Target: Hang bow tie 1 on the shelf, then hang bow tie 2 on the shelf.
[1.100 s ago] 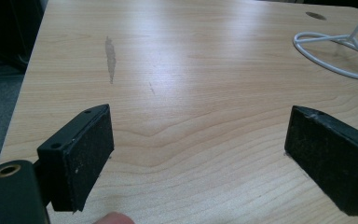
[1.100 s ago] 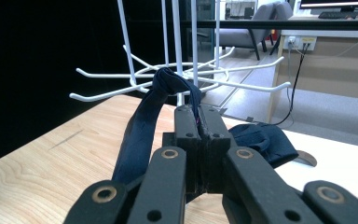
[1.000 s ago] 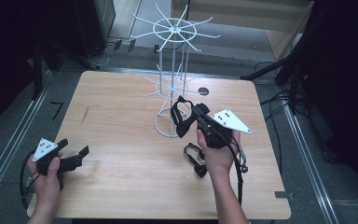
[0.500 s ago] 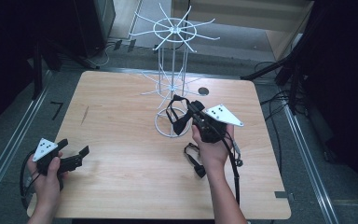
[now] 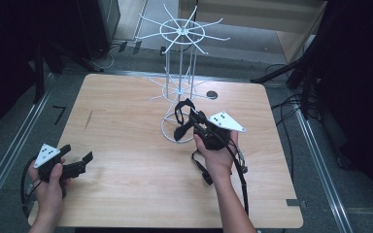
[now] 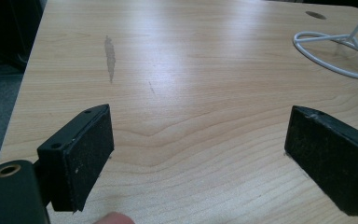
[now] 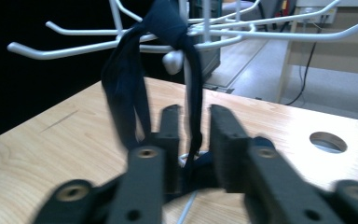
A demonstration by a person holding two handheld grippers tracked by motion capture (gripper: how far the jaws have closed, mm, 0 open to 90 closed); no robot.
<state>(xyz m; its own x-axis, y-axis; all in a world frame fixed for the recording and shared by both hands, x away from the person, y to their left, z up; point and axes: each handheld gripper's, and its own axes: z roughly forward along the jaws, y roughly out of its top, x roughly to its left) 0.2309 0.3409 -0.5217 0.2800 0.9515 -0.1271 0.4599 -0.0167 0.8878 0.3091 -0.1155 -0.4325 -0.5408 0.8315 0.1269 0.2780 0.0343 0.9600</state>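
We judge the dark strap [image 7: 135,84] light, limp & snag-prone, hung on a lower arm of the white wire rack [image 5: 180,92] w/ 1 strand between the right gripper [image 7: 193,126] jaws, which have just been opening, so we'd re-grip near its knot; left gripper [image 6: 196,154] sits wide open, empty.

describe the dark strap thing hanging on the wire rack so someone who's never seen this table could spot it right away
Find the white wire rack standing toward the back of the wooden table. On a lower hook hangs the dark strap, looped and drooping, with the right gripper just below, its jaws just opening around one strand. It is the one soft, dark thing among white wires.
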